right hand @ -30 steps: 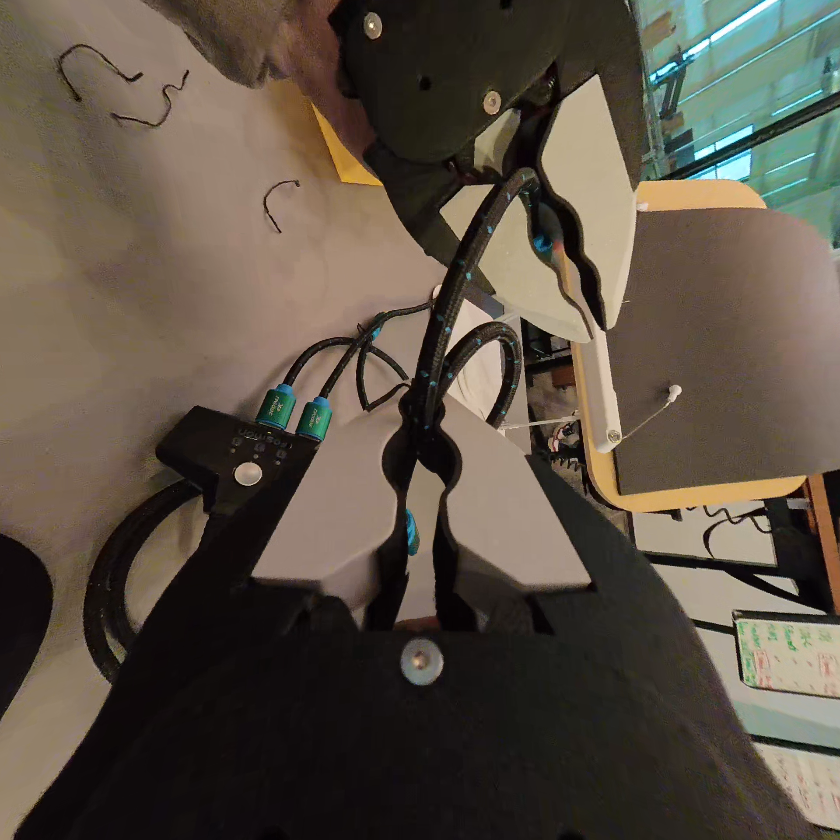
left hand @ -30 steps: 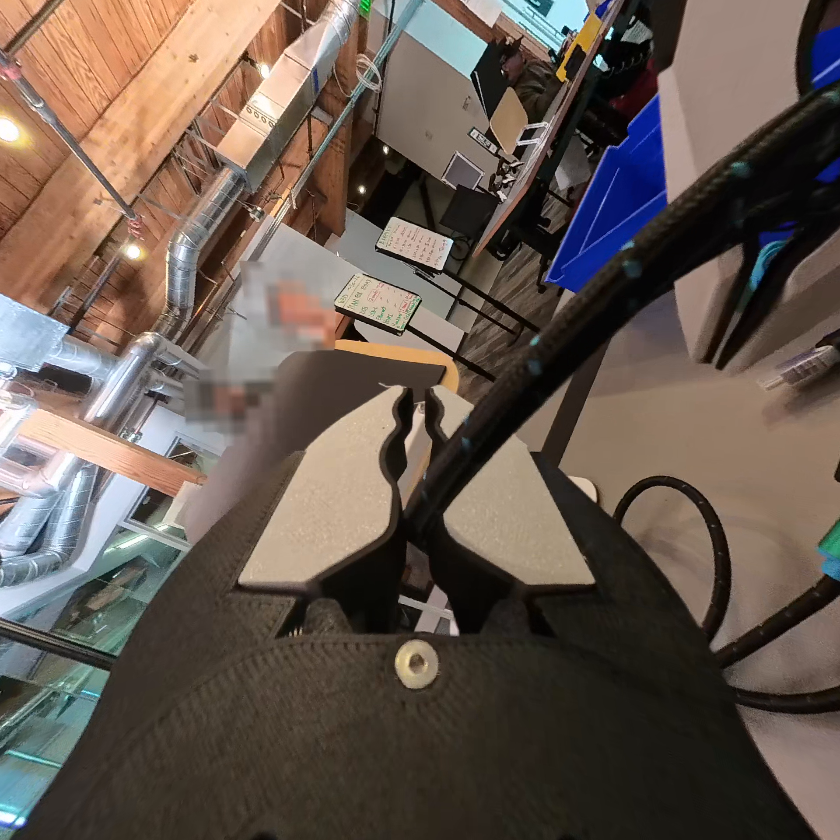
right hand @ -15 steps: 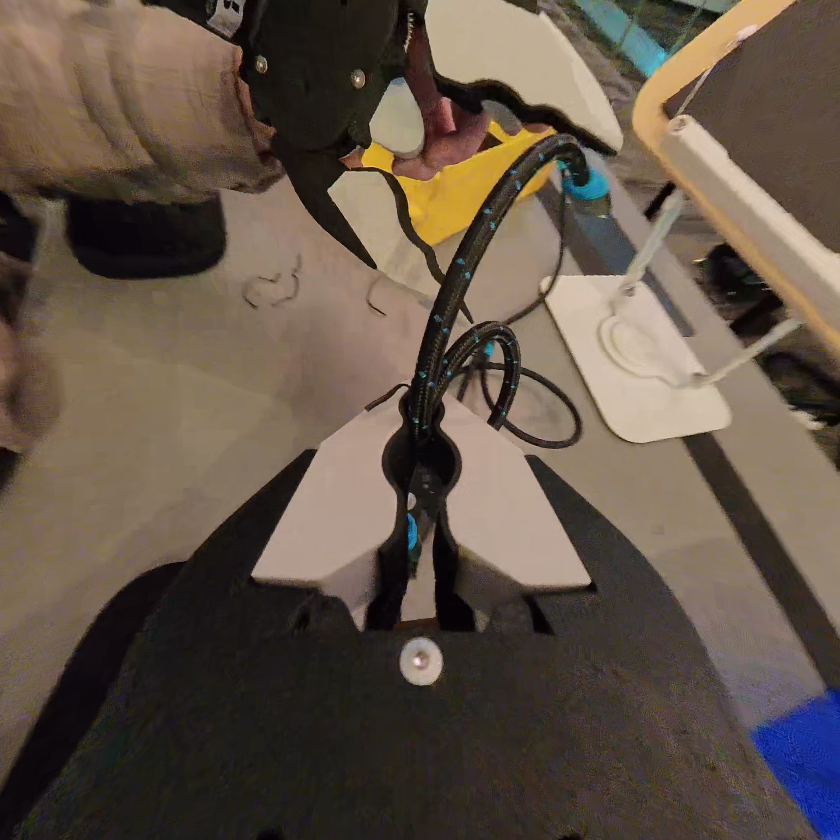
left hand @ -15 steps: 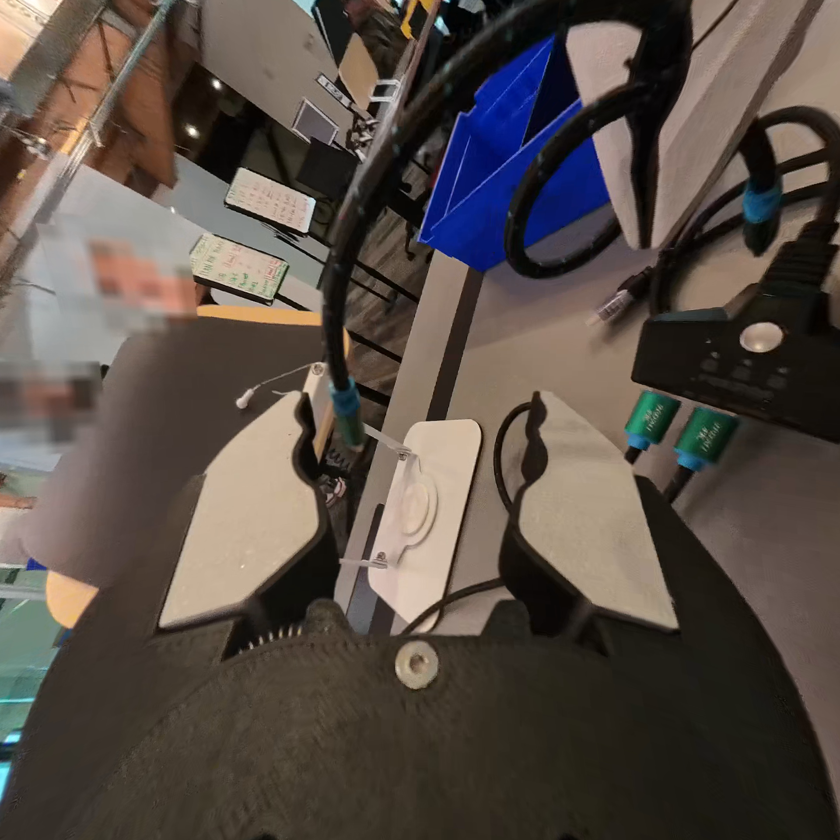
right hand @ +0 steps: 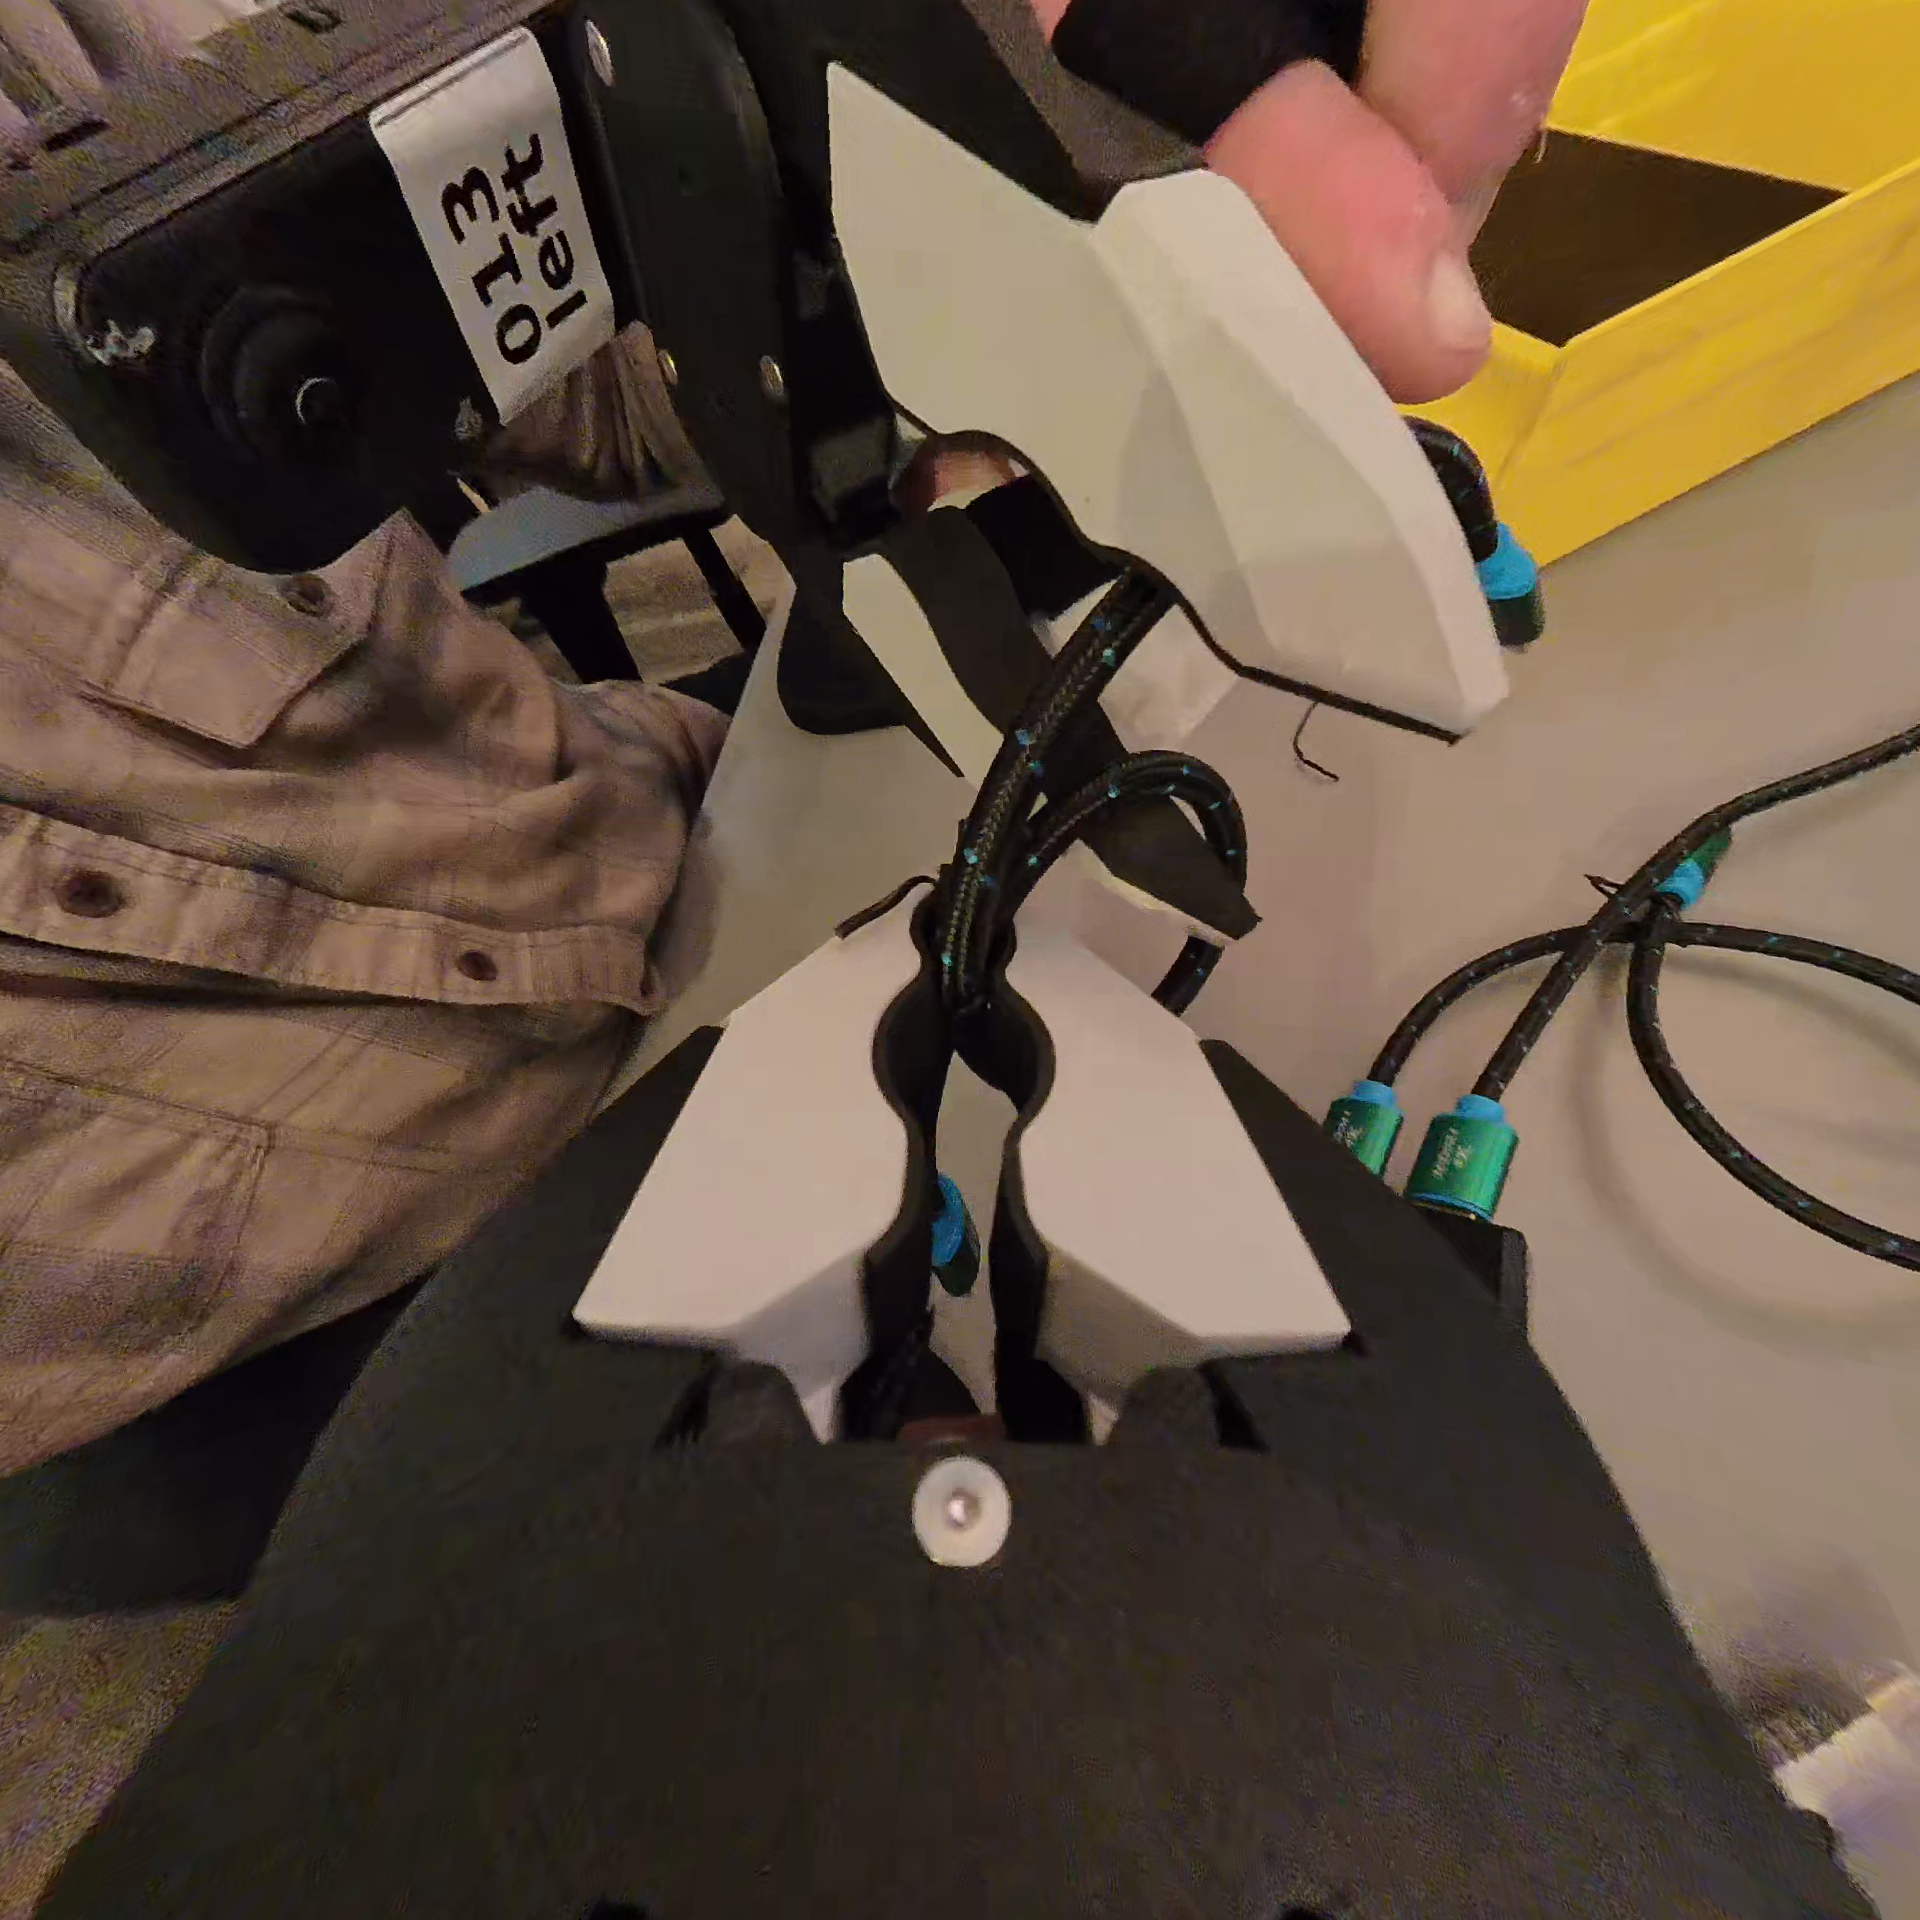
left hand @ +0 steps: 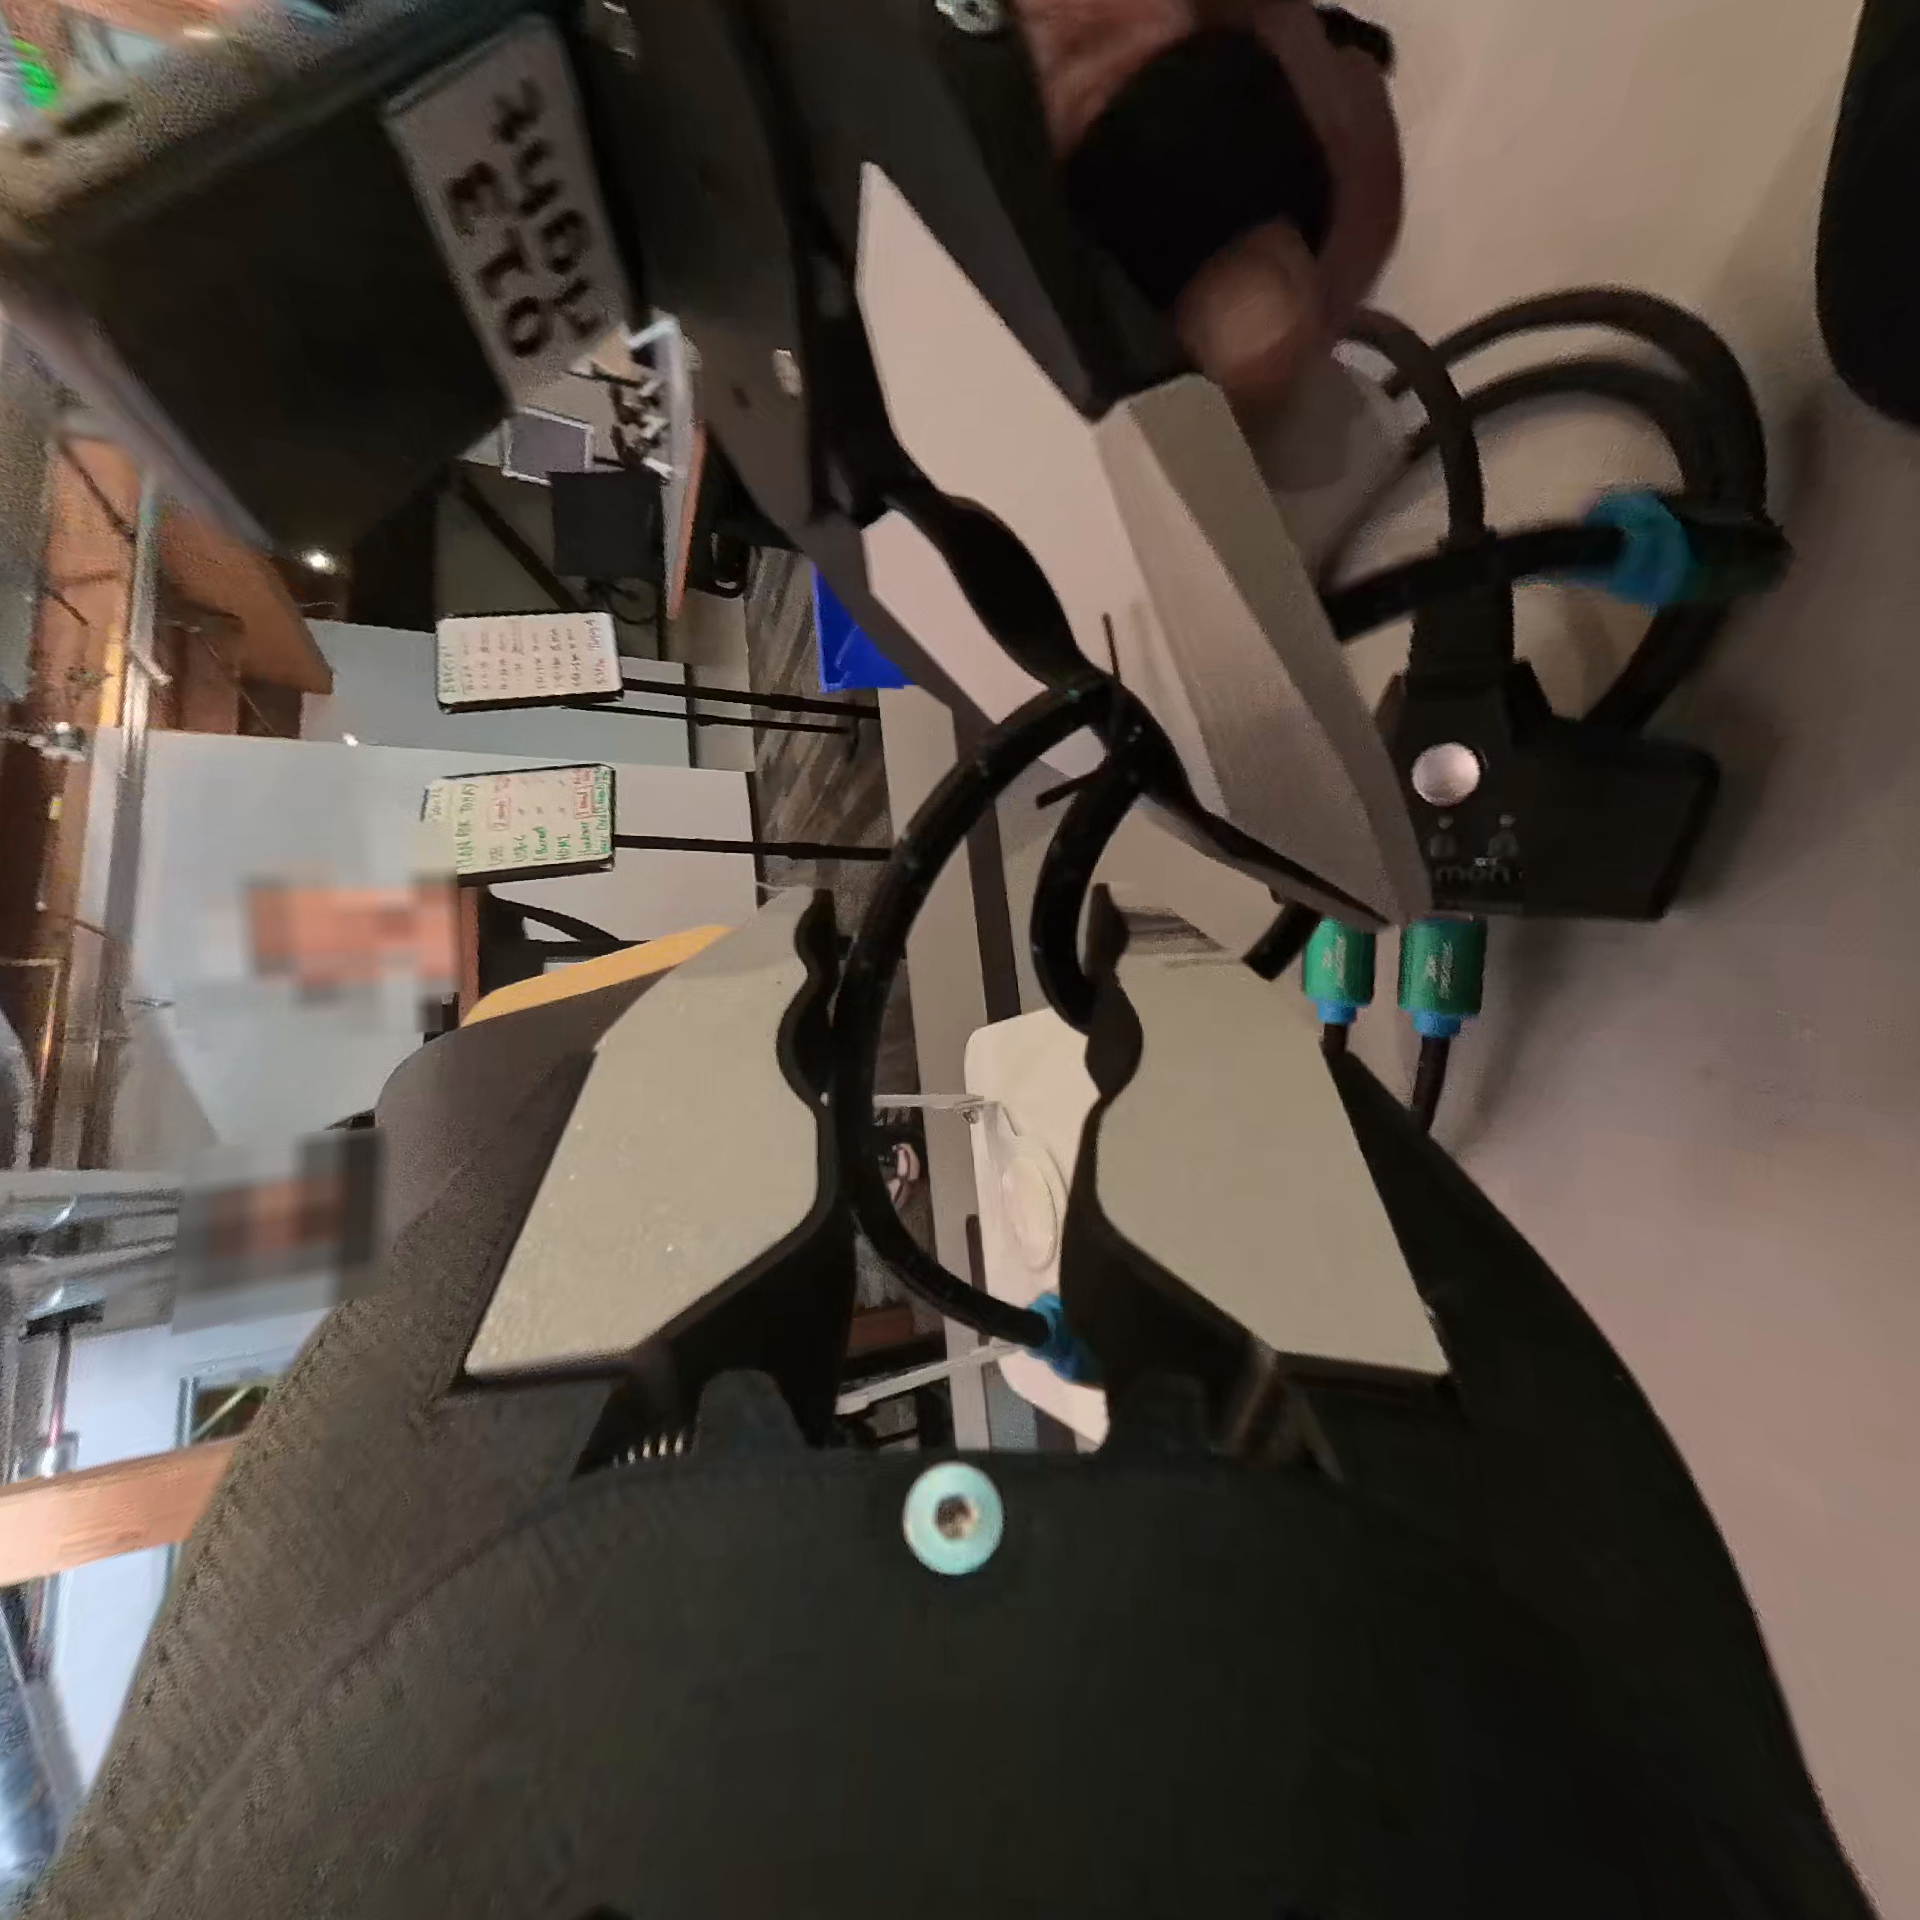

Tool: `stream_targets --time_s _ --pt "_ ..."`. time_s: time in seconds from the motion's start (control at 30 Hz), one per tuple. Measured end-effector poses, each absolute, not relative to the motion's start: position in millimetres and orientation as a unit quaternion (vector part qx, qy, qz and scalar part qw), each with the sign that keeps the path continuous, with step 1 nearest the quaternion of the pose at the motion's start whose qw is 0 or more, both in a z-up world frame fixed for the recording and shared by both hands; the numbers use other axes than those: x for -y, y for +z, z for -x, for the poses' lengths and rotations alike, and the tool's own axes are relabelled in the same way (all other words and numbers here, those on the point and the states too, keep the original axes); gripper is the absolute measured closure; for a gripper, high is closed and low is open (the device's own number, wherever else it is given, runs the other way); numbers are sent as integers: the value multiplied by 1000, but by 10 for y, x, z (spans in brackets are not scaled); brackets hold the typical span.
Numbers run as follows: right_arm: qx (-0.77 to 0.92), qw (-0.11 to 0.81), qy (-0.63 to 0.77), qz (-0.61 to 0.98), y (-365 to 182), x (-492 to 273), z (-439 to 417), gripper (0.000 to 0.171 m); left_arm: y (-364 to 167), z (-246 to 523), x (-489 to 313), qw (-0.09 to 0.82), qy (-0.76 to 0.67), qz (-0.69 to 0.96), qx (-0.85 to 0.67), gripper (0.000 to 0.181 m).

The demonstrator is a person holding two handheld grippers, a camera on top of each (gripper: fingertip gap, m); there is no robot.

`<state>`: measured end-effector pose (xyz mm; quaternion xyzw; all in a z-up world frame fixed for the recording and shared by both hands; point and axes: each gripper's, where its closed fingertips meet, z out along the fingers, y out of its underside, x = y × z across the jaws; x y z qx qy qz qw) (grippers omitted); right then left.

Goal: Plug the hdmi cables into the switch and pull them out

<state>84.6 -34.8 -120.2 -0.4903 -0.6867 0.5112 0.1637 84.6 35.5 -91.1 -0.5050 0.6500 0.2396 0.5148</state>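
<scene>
Two green-collared HDMI plugs [left hand: 1392,971] sit seated side by side in the black switch [left hand: 1548,821] on the grey tabletop [left hand: 1662,1247], while a third braided cable [right hand: 997,831] remains in the air between the two hand-held tools. The right tool [right hand: 961,977] is clenched on a doubled loop of that cable, its blue-collared plug [right hand: 951,1236] lying down between the fingers. The left tool [left hand: 956,997] stands released, fingers apart around the cable's arc without pinching it; another blue-collared connector [left hand: 1065,1345] rests low in its gap. By appearances the plugging is partly done: one cable still needs seating, and the pulling-out stage looks wholly ahead. Beyond the tabletop's edge lie a yellow bin [right hand: 1662,343], a blue bin [left hand: 847,649], whiteboards on stands [left hand: 520,821] and a wood-panelled workshop hall.
</scene>
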Motion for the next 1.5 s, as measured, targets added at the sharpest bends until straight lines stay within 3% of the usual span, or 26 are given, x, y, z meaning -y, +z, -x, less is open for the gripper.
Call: stream_targets --time_s 0.07,0.17,0.27,0.33,0.43,0.57,0.67,0.77,0.97,1.13,1.5 --pt "671 164 536 485 -1146 381 -835 171 -875 -866 -385 541 242 508 -625 141" --pt "658 170 556 479 -1086 411 -809 171 -860 -908 -404 573 242 507 -597 170" --pt "634 218 544 505 -1047 256 -754 168 -891 -831 -475 565 249 526 -585 178" --pt "622 254 528 520 -983 144 -752 144 -846 -750 -530 565 259 543 -565 179" --pt "627 392 404 538 -862 -118 -819 132 -766 -566 -619 565 264 591 -511 179" --pt "640 565 220 472 -622 -111 -913 142 -817 -476 -641 544 222 658 -471 179" --pt "659 655 45 367 -580 -39 -916 136 -934 -554 -590 514 124 715 -458 179" --pt "702 653 -81 271 -683 20 -847 143 -975 -602 -556 488 87 734 -464 179" --pt "672 655 -27 344 -558 -151 -825 149 -881 -620 -559 480 104 733 -470 179" --pt "649 664 -17 372 -527 -240 -822 171 -930 -660 -580 471 94 742 -468 179" --pt "645 678 19 352 -423 -75 -941 171 -841 -622 -580 472 7 770 -428 178"
